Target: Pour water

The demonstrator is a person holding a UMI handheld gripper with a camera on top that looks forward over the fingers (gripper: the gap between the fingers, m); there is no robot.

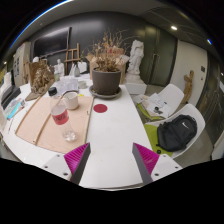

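Taking the potted plant (106, 72) at the table's (118, 135) far end as your landmark, you are looking down a long white table from its near end. Left of the pot and nearer to you, a tan tray (38, 125) is lying along the table's left side. On that tray, a clear water bottle (63, 119) with a red label is standing upright, well forward of the pot and beyond your left finger. Just behind the bottle, closer to the pot, a pale cup (71, 99) is sitting at the tray's far end. A small dark red disc (100, 108) is resting on the bare tabletop directly in front of the pot. Right of the pot, white chairs (166, 100) are standing beside the table, one carrying a black bag (178, 133).

You are holding the gripper (113, 157) with its fingers wide apart, the magenta pads (77, 157) showing, nothing between them, and the bottle well ahead.
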